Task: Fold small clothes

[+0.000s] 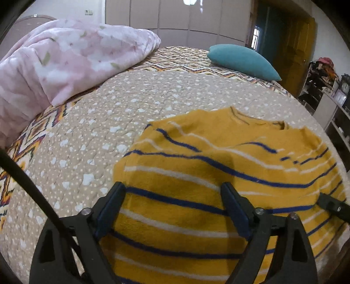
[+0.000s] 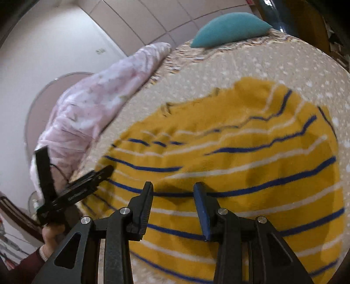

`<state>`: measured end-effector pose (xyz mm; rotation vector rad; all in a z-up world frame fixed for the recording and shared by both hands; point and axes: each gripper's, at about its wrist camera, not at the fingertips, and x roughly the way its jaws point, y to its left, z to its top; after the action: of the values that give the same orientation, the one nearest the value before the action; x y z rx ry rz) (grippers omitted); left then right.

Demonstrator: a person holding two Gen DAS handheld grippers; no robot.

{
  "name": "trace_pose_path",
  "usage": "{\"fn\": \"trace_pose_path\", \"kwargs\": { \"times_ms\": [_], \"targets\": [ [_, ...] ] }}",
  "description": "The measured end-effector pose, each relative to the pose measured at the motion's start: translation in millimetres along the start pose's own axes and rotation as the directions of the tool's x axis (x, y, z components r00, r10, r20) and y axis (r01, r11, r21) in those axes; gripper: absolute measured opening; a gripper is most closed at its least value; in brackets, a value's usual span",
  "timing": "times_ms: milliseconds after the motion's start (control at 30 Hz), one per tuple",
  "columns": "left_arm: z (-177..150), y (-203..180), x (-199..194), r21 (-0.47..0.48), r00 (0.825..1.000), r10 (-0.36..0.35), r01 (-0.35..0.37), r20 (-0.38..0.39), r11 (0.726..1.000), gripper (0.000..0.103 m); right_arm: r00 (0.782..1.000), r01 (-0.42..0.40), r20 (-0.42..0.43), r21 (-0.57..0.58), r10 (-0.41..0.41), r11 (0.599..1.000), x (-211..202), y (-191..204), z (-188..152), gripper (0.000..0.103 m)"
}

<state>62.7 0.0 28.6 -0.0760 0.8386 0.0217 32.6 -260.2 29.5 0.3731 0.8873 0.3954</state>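
Observation:
A small mustard-yellow sweater (image 1: 218,157) with blue and white stripes lies spread on the beige dotted quilt (image 1: 98,131), its collar pointing away from me. My left gripper (image 1: 172,189) hovers over the sweater's left half with its jaws wide apart and nothing between them. My right gripper (image 2: 173,186) is over the sweater (image 2: 240,157) too, partly open, with only a gap between the pads. The right gripper's tip (image 1: 332,205) shows at the sweater's right edge. In the right wrist view, a hand (image 2: 52,233) holds the left gripper (image 2: 87,181) at the sweater's left side.
A pink floral blanket (image 1: 65,56) is heaped at the back left of the bed. A teal pillow (image 1: 242,61) lies at the far end. Shelves with clutter (image 1: 323,87) stand to the right of the bed, with a wardrobe wall (image 1: 175,19) behind.

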Motion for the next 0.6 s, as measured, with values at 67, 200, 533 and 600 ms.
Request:
{"fn": "trace_pose_path", "kwargs": {
  "times_ms": [67,200,533,600],
  "targets": [
    [-1.8,5.9,3.4,-0.023,1.000,-0.015,0.015,-0.004,1.000,0.096,1.000,0.003,0.021,0.004,-0.003,1.000,-3.7,-12.7,-3.1,0.034],
    [-2.9,22.6,21.6,-0.111,0.994,-0.083,0.075,-0.065,0.991,0.103,0.995,0.052,0.080,0.052,-0.056,0.997,-32.6,-46.2,-12.6,0.027],
    [-6.0,19.9,22.1,-0.104,0.996,-0.075,0.070,-0.042,0.992,0.103,0.976,0.143,0.165,0.004,-0.142,0.990,-66.7,-12.1,10.6,0.036],
    [-5.7,20.3,22.2,-0.106,0.996,-0.077,0.072,-0.041,0.992,0.103,0.986,0.098,0.140,-0.049,-0.090,0.994,-44.7,14.1,21.0,0.036]
  ]
}}
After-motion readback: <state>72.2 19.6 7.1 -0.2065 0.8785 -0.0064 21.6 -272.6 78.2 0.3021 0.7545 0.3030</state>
